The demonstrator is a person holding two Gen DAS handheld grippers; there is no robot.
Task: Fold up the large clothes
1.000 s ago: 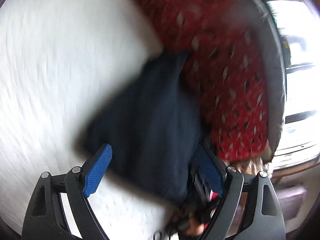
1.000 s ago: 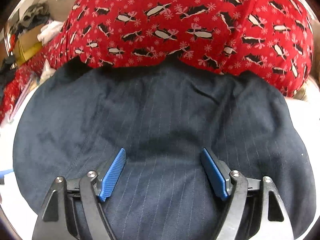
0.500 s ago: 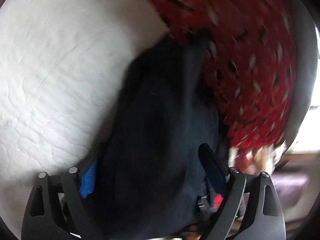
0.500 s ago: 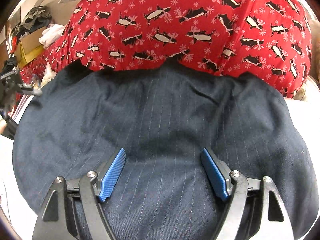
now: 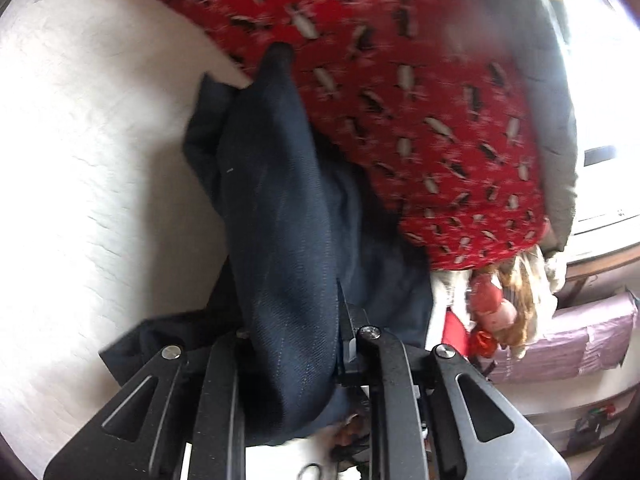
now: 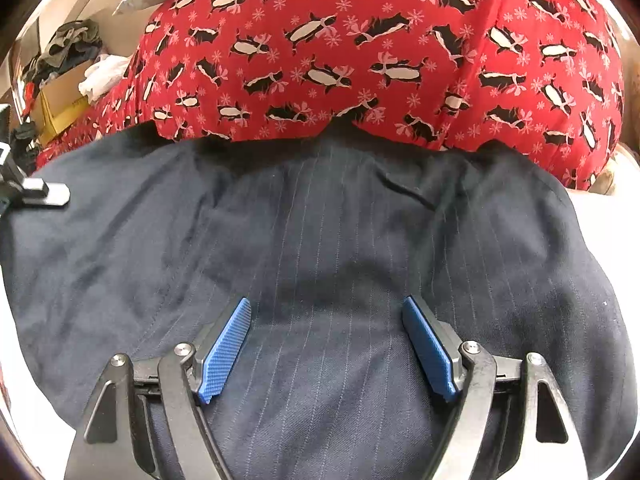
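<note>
Navy pinstriped garment (image 6: 320, 240) lies spread on a white bed (image 5: 92, 160), its far edge touching a red penguin-print cloth (image 6: 380, 52). Left tongs (image 5: 296, 344) have just been closing and are clamped on a bunched fold of the garment. Right tongs (image 6: 326, 340) stand apart just above the flat fabric, gripping nothing.

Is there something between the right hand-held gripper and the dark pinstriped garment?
Nothing visible. The right hand-held gripper stands open directly over the dark pinstriped garment, bare cloth between its fingers. The red penguin fabric lies beyond, at the garment's far edge.
</note>
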